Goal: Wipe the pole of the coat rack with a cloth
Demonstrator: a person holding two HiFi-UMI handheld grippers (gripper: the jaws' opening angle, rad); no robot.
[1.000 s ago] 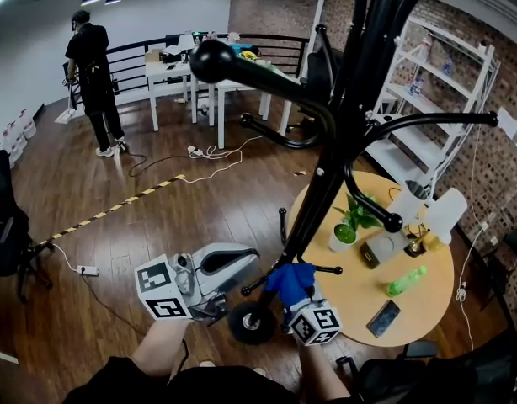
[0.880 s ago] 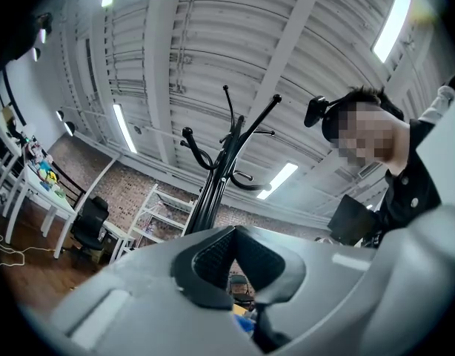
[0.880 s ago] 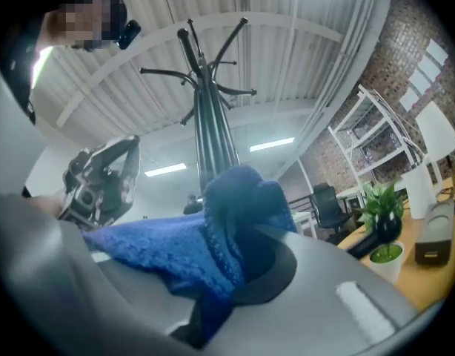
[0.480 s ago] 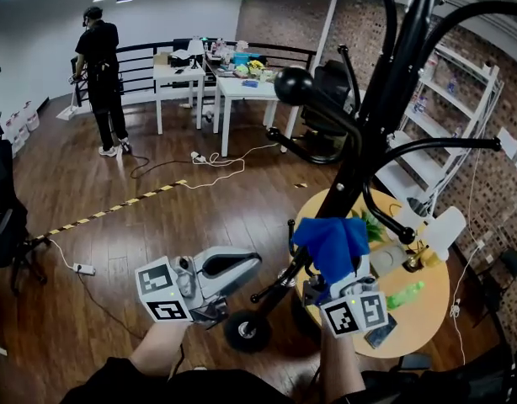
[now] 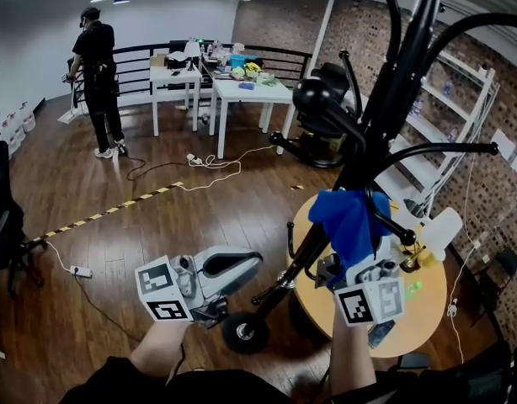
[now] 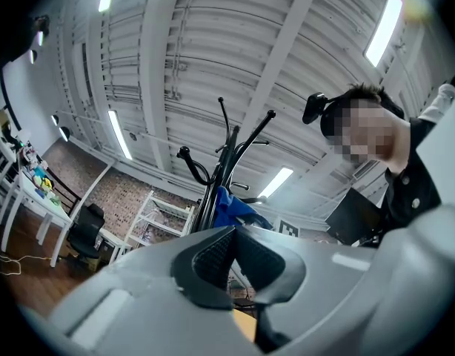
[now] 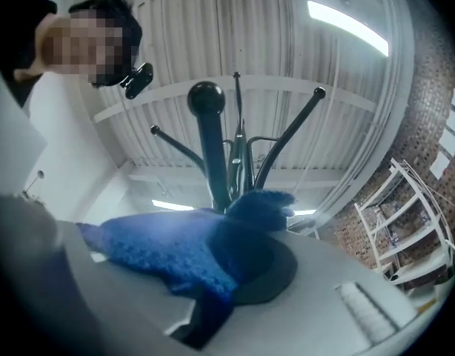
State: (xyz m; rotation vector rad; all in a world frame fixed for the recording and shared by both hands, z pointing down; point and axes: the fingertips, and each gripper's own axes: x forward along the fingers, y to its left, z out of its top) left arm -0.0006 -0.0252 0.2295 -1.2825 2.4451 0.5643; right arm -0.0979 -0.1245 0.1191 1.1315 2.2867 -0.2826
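The right hand-held gripper (image 5: 349,259) is clamped shut on a blue cloth (image 5: 347,221). The cloth seems to rest against the black pole (image 5: 386,108) of the coat rack, partway up, right beside a low curved hook (image 5: 397,228). The left hand-held gripper (image 6: 231,254) has its jaws pressed together with nothing in them. It hangs low on the left, near the rack's round foot (image 5: 242,332), and does not touch the rack. So nothing is holding the rack steady. If the cloth pushes too hard, I think the rack may rock or tip toward the round counter (image 5: 427,310) on the right, where small things stand. The cloth may also catch on the hook. Then it may pull out of the jaws and drop to the wood floor (image 5: 157,225).
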